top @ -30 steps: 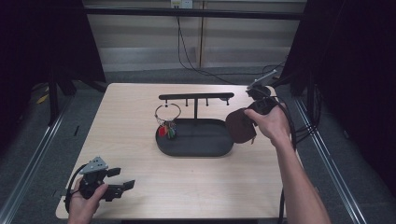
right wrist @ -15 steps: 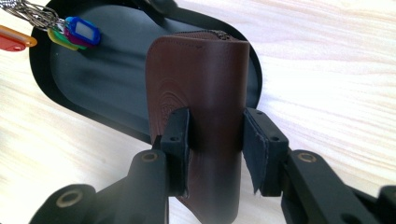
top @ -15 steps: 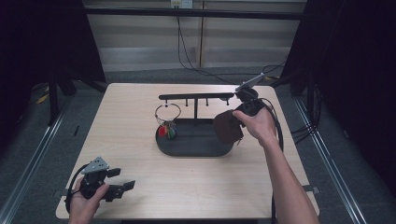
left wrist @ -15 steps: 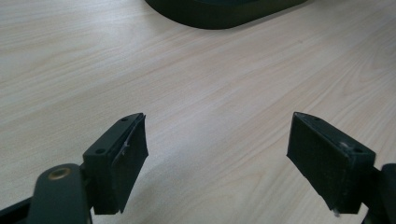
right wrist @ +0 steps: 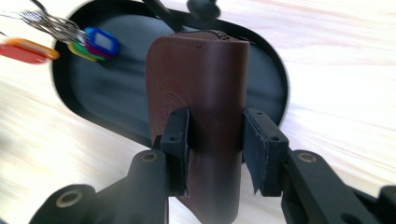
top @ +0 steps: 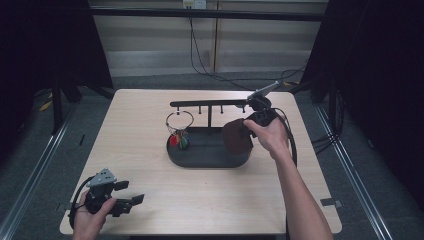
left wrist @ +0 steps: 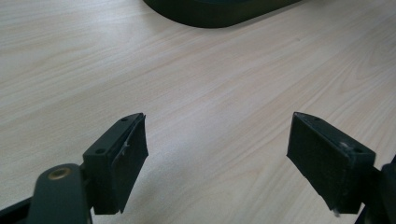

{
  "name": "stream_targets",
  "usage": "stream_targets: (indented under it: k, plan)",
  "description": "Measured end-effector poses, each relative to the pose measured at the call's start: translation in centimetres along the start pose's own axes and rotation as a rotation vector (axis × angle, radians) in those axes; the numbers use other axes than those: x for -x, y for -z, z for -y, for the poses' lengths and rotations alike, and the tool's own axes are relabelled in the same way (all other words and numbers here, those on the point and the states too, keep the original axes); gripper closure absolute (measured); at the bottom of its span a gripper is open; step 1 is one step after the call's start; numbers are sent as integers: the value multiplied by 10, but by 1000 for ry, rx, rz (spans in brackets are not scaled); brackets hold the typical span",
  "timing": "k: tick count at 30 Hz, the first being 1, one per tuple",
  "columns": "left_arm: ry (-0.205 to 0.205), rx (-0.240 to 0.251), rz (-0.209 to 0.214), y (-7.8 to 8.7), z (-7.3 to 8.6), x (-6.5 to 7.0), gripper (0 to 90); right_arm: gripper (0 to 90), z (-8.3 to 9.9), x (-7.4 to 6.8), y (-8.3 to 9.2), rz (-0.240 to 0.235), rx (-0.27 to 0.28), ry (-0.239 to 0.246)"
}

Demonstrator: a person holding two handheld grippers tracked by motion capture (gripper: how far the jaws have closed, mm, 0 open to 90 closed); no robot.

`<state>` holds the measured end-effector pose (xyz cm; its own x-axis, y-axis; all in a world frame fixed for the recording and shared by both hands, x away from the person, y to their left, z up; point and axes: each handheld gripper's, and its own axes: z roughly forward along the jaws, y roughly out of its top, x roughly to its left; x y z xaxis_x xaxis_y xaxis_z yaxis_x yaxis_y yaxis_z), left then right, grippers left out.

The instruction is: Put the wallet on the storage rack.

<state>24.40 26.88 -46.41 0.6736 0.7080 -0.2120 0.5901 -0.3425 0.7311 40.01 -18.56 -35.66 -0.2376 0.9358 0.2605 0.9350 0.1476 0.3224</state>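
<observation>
While the right gripper [right wrist: 215, 154] has its fingers clamped on the brown leather pouch [right wrist: 201, 107] above the black tray [top: 200, 157], the left gripper [top: 112, 197] rests with fingers apart near the bench [top: 150, 115] corner

The left claw [left wrist: 217, 154] was seen with its two black jaws spread wide apart, nothing between them. Pale wood-grain surface [left wrist: 196, 88] lay beneath and beyond. The curved rim of a dark tray [left wrist: 219, 11] was seen at the top edge of the view.
</observation>
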Motion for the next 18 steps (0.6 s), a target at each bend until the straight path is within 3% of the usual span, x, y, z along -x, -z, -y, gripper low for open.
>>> stream_targets:
  k: [18]
  plan:
    - [-1,-1,8,0,0,0,200,630,5,2,-33,-29,46,-36]
